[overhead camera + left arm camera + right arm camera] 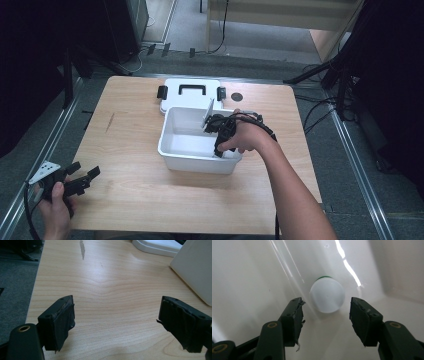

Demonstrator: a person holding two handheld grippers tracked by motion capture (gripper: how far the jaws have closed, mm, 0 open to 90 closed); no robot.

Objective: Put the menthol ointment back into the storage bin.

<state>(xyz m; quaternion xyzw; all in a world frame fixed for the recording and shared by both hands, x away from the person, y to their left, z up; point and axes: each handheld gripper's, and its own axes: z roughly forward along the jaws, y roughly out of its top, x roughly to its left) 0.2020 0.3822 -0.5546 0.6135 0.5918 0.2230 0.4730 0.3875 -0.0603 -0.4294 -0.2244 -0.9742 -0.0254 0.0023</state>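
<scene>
A white plastic box [172, 147] stands in the middle of the wooden table [130, 180]. My right gripper [218, 150] reaches down into the box at its near right corner. In the right gripper view, my right gripper [325, 312] is open just above a round white cap with a green rim [327, 295] that lies on the box floor between the jaws' line. My left gripper [86, 178] is held near the table's front left corner, open and empty; in its own view my left gripper [116, 323] has bare wood between its jaws.
The box's white lid [192, 91] with a black handle and two black latches lies flat behind the box. A small dark round spot [237, 96] marks the table at the back right. The box's side wall [195, 272] stands at the right of the left gripper view.
</scene>
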